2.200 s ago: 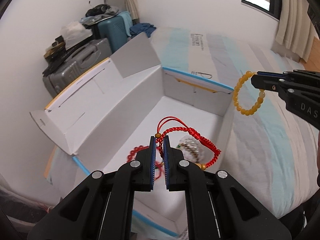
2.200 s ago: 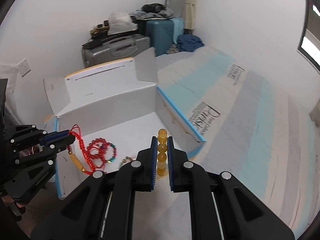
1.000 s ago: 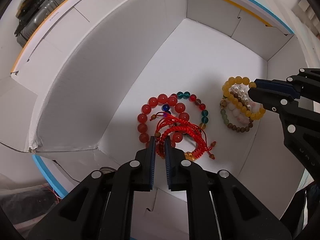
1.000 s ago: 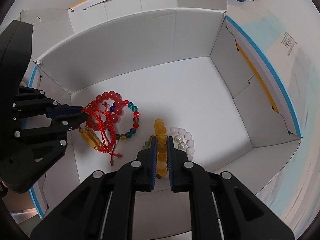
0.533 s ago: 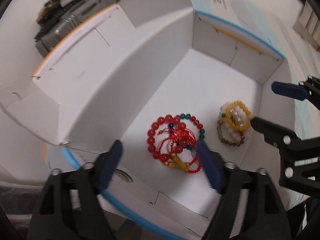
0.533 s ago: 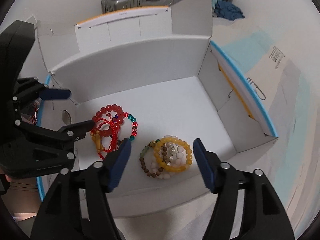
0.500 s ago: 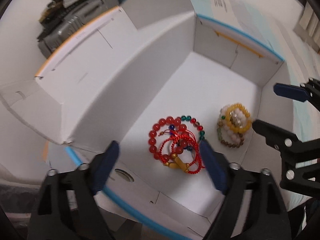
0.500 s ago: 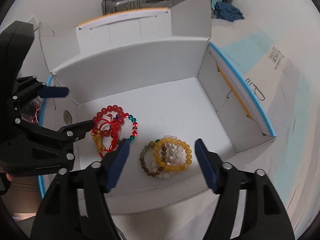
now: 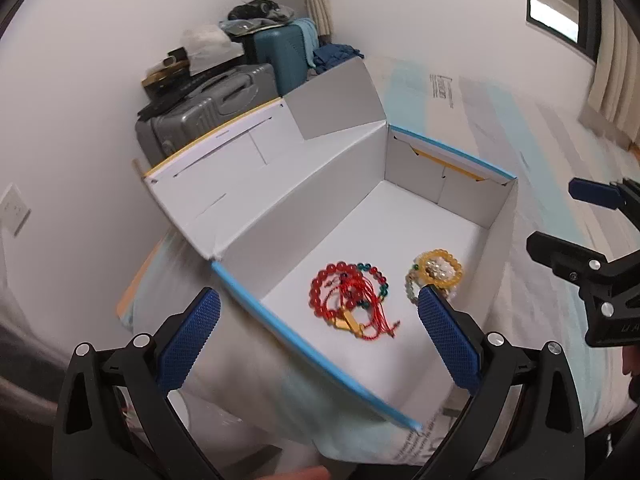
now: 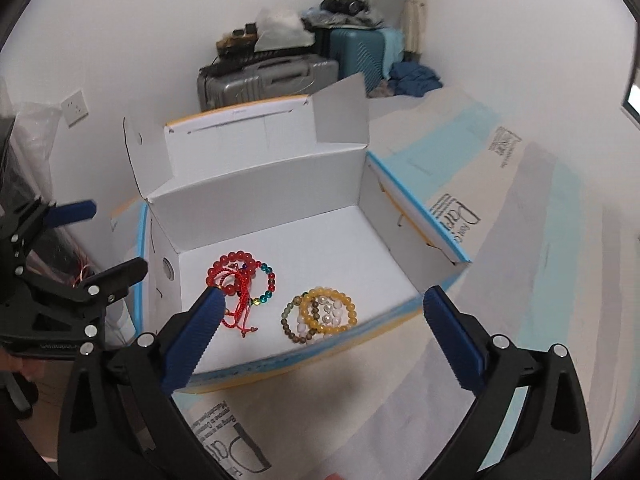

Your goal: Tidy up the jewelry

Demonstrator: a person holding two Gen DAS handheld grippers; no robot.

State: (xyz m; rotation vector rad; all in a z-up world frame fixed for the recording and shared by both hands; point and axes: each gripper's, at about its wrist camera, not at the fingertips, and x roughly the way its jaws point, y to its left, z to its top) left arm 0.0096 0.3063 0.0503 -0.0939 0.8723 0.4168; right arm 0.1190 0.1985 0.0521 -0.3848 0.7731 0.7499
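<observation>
Both pairs of jaws stood wide apart and held nothing: the left gripper (image 9: 318, 336) hung over the near blue-edged rim of the white cardboard box (image 9: 304, 196), and the right gripper (image 10: 320, 336) hung over the box's front wall, with the bed (image 10: 520, 240) under it all. The jewelry lay on the box floor in two small heaps, near each other but apart. One was the red bead bracelet (image 10: 234, 266) tangled with a red cord bracelet (image 10: 240, 300) and a strand of teal beads; the other was the yellow bead bracelet (image 10: 328, 310) lying on top of pale pearl-like beads and a ring of brownish-green beads. These pieces looked light and limp, likely strung on elastic or cord, so they would sag and swing once lifted; the round beads were probably hard and slick, and a grip across a single bead might slip. A hold on the strand between two beads, or on the knotted cord, seemed safer. The tangled red heap would likely come up together unless teased apart. The bed cover bore black print, partly legible as "Pari" beside the box; the rest was too small or blurred to read.
</observation>
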